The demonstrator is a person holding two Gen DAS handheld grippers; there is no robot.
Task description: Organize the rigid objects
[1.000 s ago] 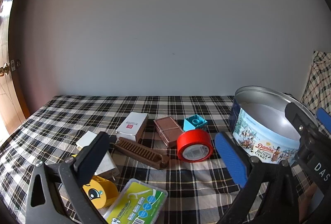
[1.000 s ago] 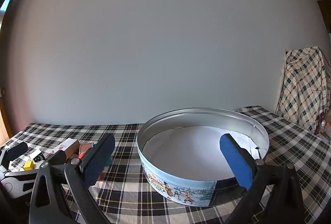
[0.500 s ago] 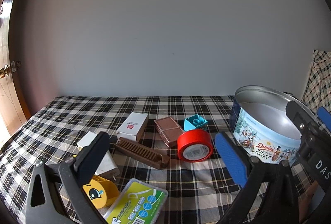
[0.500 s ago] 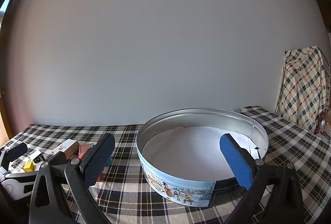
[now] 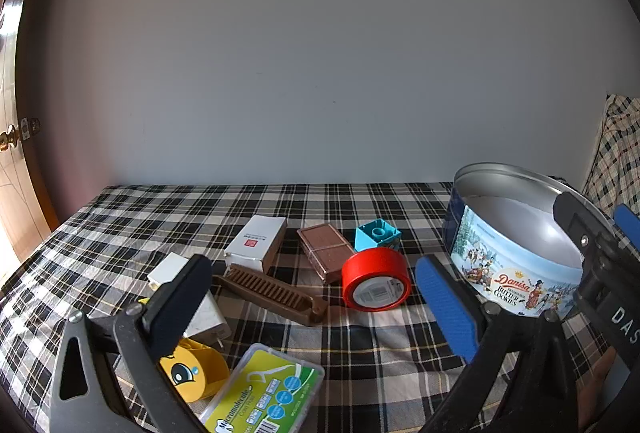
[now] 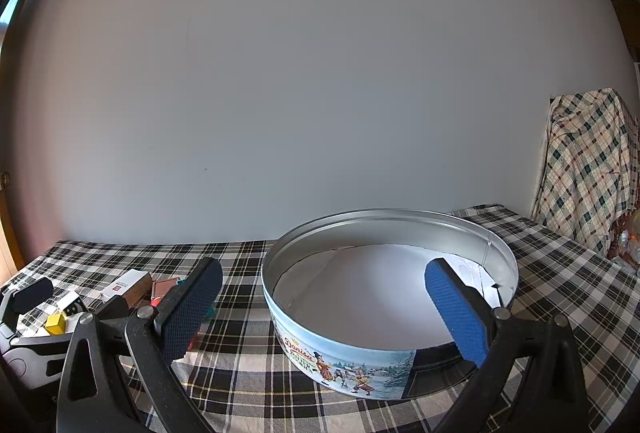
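Both the left gripper (image 5: 316,297) and right gripper (image 6: 324,305) hung spread and empty; the open cookie tin (image 6: 390,313), lower centre, likely awaited the clutter at lower left

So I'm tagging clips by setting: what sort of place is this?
Probably a room at home: a plaid cloth over the surface, a wooden door with a brass knob, and a cookie tin.

On the tabletop (image 5: 120,217), the tin (image 5: 508,253) is set at the right. Left of it the tape roll (image 5: 376,285) is found, with the toy block (image 5: 377,236) behind it. Further left the flat case (image 5: 326,251), the comb (image 5: 272,293) and the box (image 5: 258,243) are placed. The floss pack (image 5: 264,393) lies nearest.
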